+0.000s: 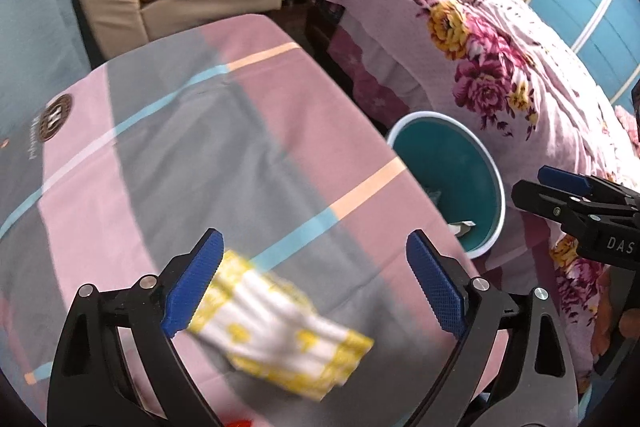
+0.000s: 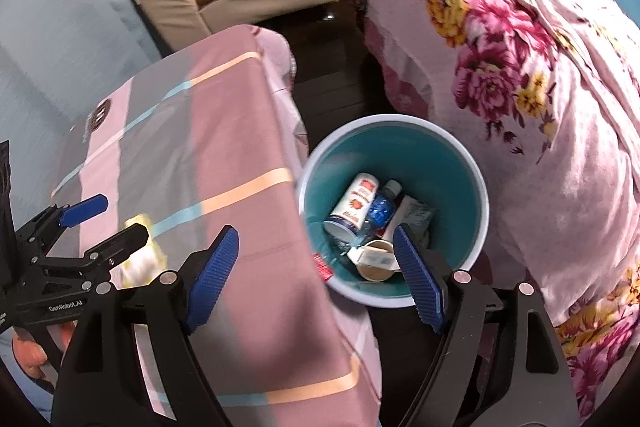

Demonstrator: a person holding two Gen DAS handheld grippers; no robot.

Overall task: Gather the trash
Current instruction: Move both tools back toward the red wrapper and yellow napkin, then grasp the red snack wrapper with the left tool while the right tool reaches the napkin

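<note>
Now: your left gripper (image 1: 314, 287) hovering wide open, empty, over crumpled yellow-and-white wrapper (image 1: 280, 323) on striped tablecloth (image 1: 180, 147); wrapper's long axis running diagonally between jaws. Right gripper (image 2: 316, 279) gaping, empty, facing teal round bin (image 2: 476, 187).

Left claw (image 1: 314, 283) and right claw (image 2: 316, 277) both gape wide.

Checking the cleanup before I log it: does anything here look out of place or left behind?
Yes. A crumpled yellow-and-white wrapper lies on the tablecloth below the open left gripper, while the other trash sits in the teal bin. A red scrap hangs at the table edge by the bin's rim.
</note>
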